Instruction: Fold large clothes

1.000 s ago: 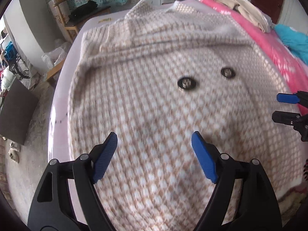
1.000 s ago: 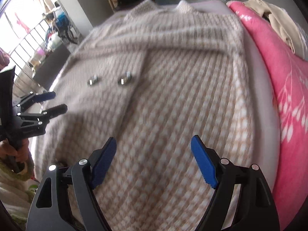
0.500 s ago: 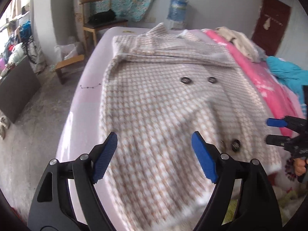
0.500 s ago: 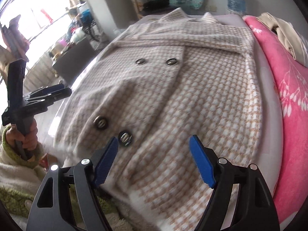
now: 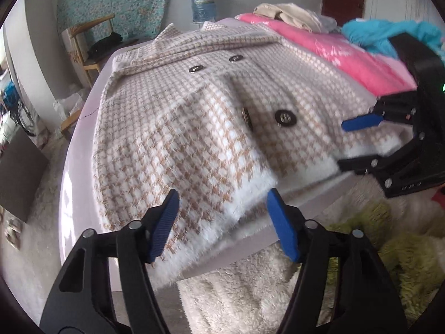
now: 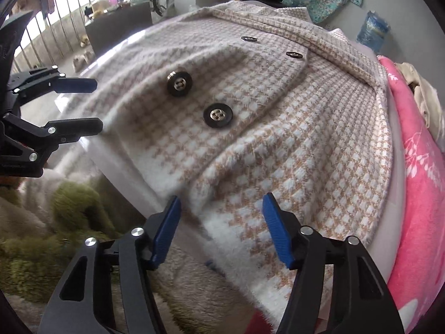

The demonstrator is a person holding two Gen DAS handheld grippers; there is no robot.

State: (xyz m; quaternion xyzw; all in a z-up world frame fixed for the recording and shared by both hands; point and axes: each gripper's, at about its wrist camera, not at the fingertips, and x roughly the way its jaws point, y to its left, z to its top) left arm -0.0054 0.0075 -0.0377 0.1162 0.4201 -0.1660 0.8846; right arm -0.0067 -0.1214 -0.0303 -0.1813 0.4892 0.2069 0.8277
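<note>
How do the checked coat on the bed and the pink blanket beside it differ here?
The coat is beige-and-white checked with dark buttons; the blanket is pink with a white leaf print. The coat's fluffy hem hangs over the bed edge toward both open grippers; the blanket runs along the coat's right side. Both lie on the bed.

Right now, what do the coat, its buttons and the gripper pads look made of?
Coat: looks like thick fuzzy knit or wool blend, matte, in a beige-white check with a fluffy white hem.
Buttons: dark glossy rims with shiny metallic four-hole centres, probably plastic and metal.
Pads: blue with fine ridges, likely rubber or printed plastic; both the left gripper and right gripper are open.
</note>
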